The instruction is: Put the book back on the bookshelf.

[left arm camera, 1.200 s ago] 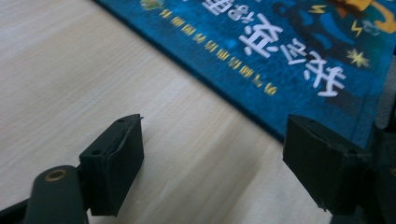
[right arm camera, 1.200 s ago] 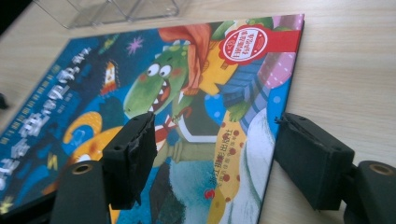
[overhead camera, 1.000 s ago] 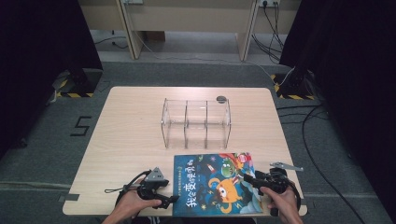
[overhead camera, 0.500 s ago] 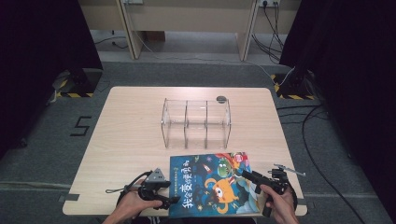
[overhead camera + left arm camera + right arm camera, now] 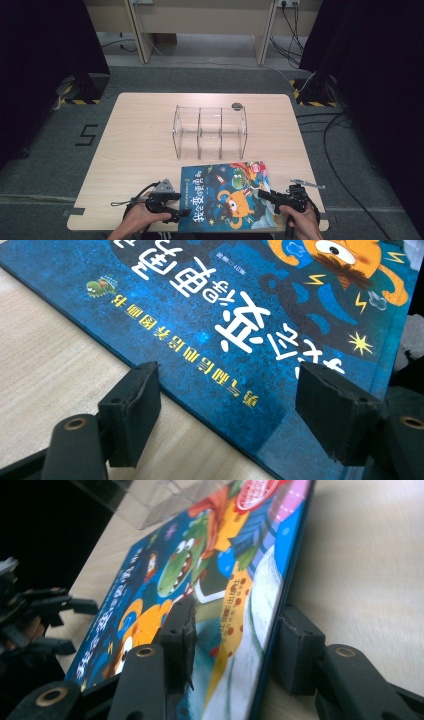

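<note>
At the near edge of the pale wooden table [image 5: 140, 130], a blue picture book with an orange cartoon creature on its cover [image 5: 225, 195] was laid flat, just in front of a clear plastic three-compartment organiser [image 5: 210, 131]. Its left edge was straddled by the left gripper [image 5: 227, 405], whose jaws were spread and not pressing. Its right edge was bracketed by the right gripper [image 5: 235, 640], whose jaws had just been closing on it; whether the pads pinched could not be told.
</note>
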`<control>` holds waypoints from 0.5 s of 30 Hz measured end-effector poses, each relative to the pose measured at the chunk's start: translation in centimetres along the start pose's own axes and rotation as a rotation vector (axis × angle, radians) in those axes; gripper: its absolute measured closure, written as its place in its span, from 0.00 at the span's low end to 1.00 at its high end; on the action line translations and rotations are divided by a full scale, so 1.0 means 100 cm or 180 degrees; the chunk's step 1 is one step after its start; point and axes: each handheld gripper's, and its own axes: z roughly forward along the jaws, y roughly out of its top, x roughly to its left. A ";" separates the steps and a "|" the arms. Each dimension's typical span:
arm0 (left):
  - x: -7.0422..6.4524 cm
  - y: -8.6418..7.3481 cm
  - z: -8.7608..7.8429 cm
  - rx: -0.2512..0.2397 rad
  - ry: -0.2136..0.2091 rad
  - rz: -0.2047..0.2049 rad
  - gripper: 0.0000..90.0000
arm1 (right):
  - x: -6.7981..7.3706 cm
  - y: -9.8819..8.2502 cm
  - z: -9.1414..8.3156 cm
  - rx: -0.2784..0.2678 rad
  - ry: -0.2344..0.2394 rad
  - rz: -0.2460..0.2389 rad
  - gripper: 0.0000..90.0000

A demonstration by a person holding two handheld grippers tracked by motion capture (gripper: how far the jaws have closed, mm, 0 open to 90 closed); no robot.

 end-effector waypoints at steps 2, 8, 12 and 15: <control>0.001 0.000 0.000 -0.0002 -0.0011 -0.0006 0.28 | 0.003 0.001 -0.002 -0.0023 0.0007 -0.0068 0.62; 0.004 -0.001 -0.001 -0.0046 -0.0104 -0.0082 0.26 | 0.024 0.005 -0.015 -0.0328 0.0069 -0.0716 0.62; 0.005 -0.001 -0.001 -0.0049 -0.0089 -0.0068 0.26 | 0.027 0.005 -0.017 -0.0415 0.0105 -0.0858 0.62; 0.005 -0.001 -0.001 -0.0064 -0.0090 -0.0068 0.26 | 0.030 0.007 -0.020 -0.0458 0.0147 -0.0986 0.62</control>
